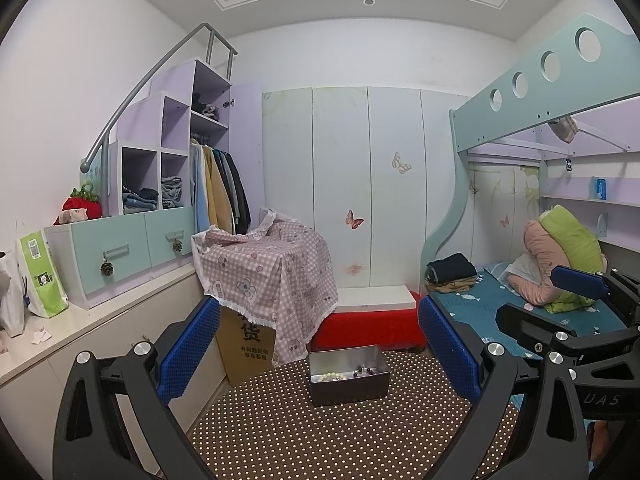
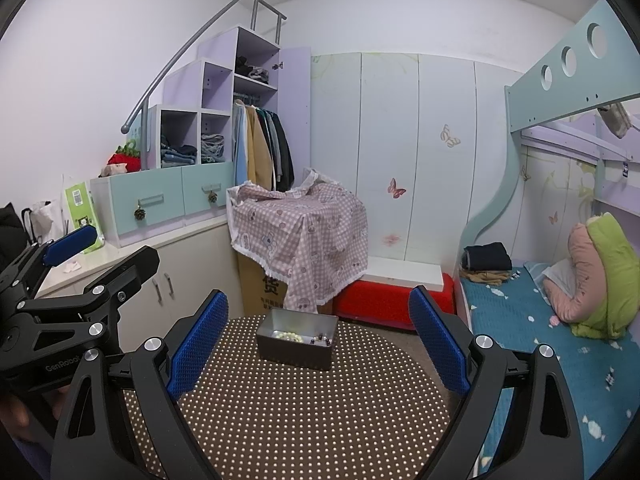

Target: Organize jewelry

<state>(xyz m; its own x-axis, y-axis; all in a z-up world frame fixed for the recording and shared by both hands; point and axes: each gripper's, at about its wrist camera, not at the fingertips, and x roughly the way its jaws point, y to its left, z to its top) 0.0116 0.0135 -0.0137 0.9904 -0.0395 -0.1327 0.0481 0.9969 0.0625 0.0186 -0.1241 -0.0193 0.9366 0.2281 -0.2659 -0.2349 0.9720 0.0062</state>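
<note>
A grey metal tin (image 1: 349, 388) stands at the far side of a round brown table with white dots (image 1: 320, 432). Inside lie a pale bead bracelet (image 1: 332, 376) and a dark bead bracelet (image 1: 365, 371). My left gripper (image 1: 316, 348) is open and empty, held back from the tin above the table. My right gripper (image 2: 318, 344) is open and empty, also short of the tin (image 2: 296, 350) on the table (image 2: 304, 412). The pale bracelet (image 2: 288, 336) and dark bracelet (image 2: 321, 339) show there too. The other gripper shows at each view's edge.
A carton under a pink checked cloth (image 1: 272, 272) and a red stool (image 1: 368, 330) stand just behind the table. A white counter (image 1: 80, 332) runs along the left. A bed with a blue sheet (image 2: 560, 340) lies on the right.
</note>
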